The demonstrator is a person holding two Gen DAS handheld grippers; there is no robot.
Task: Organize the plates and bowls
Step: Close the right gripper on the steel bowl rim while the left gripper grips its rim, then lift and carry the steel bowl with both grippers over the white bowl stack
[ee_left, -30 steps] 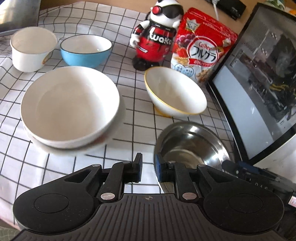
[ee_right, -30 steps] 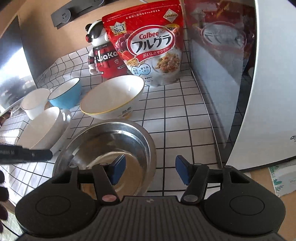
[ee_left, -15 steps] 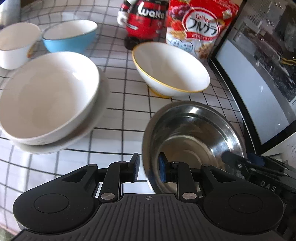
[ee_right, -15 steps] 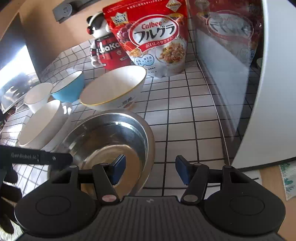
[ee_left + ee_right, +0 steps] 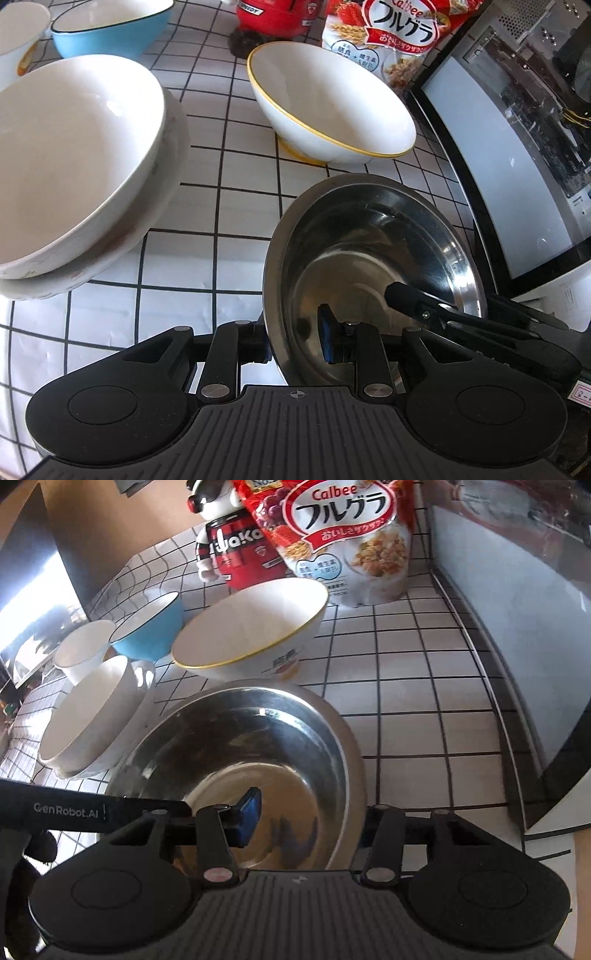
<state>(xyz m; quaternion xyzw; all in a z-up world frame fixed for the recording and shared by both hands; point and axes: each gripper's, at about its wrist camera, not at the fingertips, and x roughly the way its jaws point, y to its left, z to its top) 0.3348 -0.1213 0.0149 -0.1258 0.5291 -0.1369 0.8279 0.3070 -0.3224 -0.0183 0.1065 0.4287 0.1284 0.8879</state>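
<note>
Left wrist view: your gridded tablecloth fills most of the frame, with the microwave along the right edge. Note the large white bowl at left, nested in a second white dish beneath it. The steel bowl sits at lower centre, just below the yellow-rimmed bowl. The blue bowl and a white cup occupy the upper left. The cereal bag and the red robot figure stand along the top edge.

Your left gripper straddles the near-left rim of the steel bowl: one finger lies outside the wall, the blue-padded finger inside. The jaws stand partly apart; you cannot tell whether the pads press the rim.

Right wrist view: the microwave covers the right side. The steel bowl is at centre, the yellow-rimmed bowl just above it, the white bowl stack at left, and the blue bowl and cup beyond. The cereal bag and robot figure stand at the top.

Your right gripper straddles the near-right rim of the steel bowl, blue pad inside, the other finger outside. The jaws stand wide apart, and no firm grip is visible.
</note>
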